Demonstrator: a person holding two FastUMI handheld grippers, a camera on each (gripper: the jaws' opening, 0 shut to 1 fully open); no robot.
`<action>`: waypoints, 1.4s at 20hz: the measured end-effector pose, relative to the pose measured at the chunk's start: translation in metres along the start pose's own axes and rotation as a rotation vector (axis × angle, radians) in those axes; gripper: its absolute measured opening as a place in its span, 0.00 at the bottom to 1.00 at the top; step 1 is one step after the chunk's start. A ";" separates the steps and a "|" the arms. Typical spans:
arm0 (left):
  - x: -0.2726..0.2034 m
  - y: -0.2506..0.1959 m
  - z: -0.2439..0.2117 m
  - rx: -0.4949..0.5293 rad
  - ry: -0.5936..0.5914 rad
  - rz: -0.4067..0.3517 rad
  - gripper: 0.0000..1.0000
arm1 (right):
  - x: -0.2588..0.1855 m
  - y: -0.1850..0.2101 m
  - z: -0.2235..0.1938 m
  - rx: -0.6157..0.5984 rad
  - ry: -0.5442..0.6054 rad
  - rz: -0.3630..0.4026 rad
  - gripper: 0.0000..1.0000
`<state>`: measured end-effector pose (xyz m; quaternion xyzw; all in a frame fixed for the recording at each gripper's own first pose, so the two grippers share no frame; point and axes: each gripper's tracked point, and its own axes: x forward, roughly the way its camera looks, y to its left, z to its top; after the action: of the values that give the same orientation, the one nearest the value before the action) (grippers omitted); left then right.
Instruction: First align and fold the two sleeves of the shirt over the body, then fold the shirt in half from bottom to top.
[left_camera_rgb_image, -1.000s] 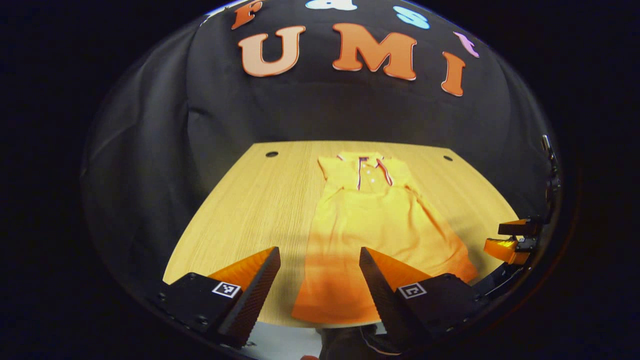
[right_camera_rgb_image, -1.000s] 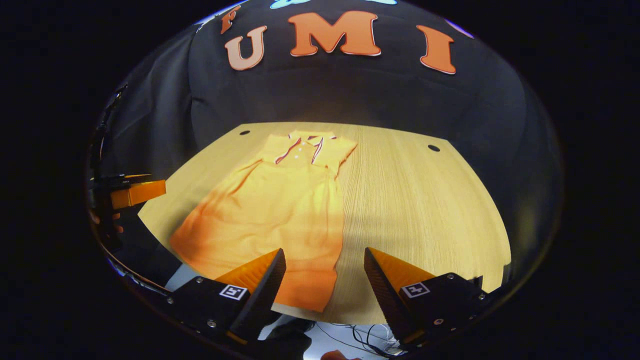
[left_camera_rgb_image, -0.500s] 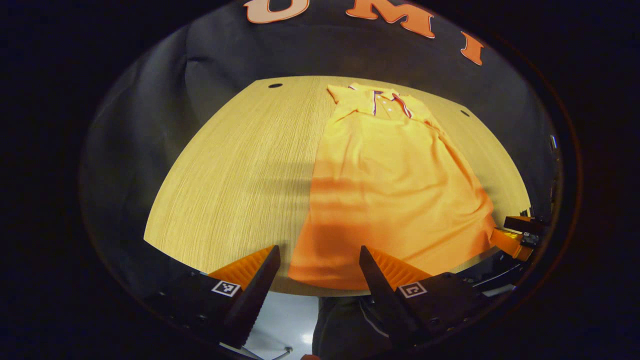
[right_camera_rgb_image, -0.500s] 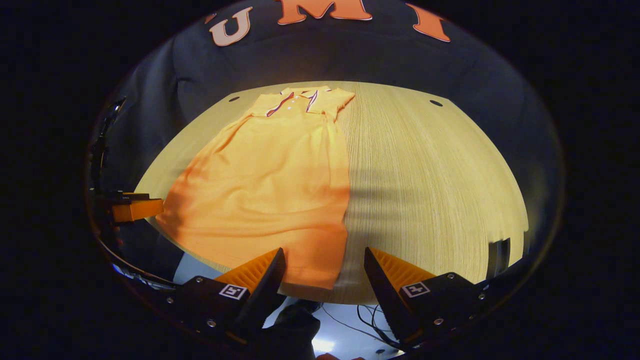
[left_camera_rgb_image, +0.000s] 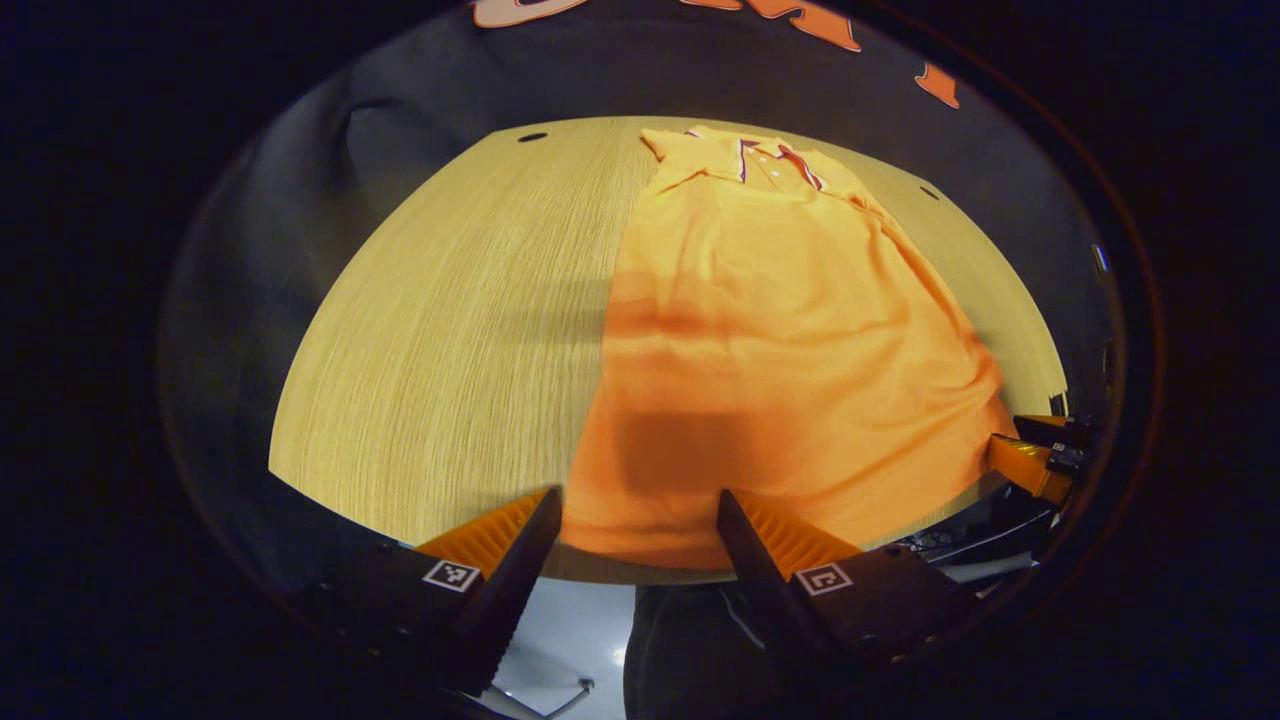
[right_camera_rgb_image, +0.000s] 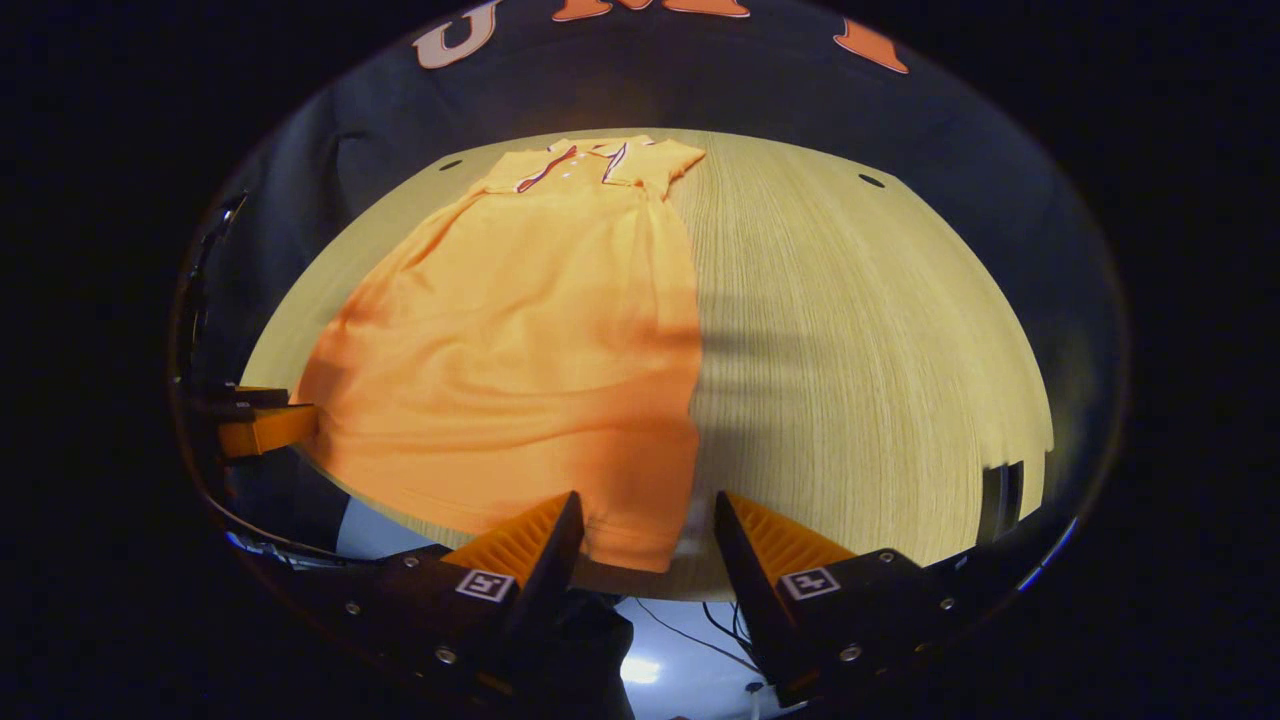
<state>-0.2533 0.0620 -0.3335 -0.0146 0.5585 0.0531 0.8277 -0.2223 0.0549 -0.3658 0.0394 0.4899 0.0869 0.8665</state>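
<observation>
Closing in over the past second, both cameras have dropped toward the near edge of the wooden table (left_camera_rgb_image: 420, 330), so that its light surface now spreads wider across each view than it did a moment ago. On that surface the orange shirt (left_camera_rgb_image: 780, 330) lies flat and lengthwise, collar (left_camera_rgb_image: 760, 160) at the far end and hem (left_camera_rgb_image: 650, 545) at the near edge; its sides run straight and narrow, which suggests the sleeves are already folded over the body, though the folds themselves are hard to make out. The garment has not shifted; only the tools have advanced on it.

The left gripper (left_camera_rgb_image: 635, 525) now brackets the hem's left corner, fingers spread apart with the cloth between them but not pinched. The right gripper (right_camera_rgb_image: 645, 530) has narrowed its gap slightly since a second ago and straddles the hem's right corner (right_camera_rgb_image: 640, 545), also without clamping. In the left gripper view the other tool appears at the far right (left_camera_rgb_image: 1035, 455), just beside the shirt's edge.

Judging by this approach, the bottom-to-top fold is the step at hand: both corners must next be seized evenly, or the hem will lift crooked.
</observation>
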 end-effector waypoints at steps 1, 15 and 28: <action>0.003 -0.003 0.003 0.015 -0.010 -0.012 0.96 | 0.002 -0.004 0.002 0.049 -0.007 -0.013 0.62; -0.021 -0.028 0.076 0.005 -0.151 -0.129 0.02 | -0.010 0.027 0.065 0.259 -0.112 0.266 0.05; -0.045 -0.030 0.230 0.028 -0.359 -0.188 0.02 | -0.032 0.016 0.206 0.216 -0.367 0.264 0.04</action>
<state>-0.0542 0.0480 -0.2061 -0.0455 0.3991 -0.0303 0.9153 -0.0639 0.0677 -0.2301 0.2105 0.3215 0.1379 0.9129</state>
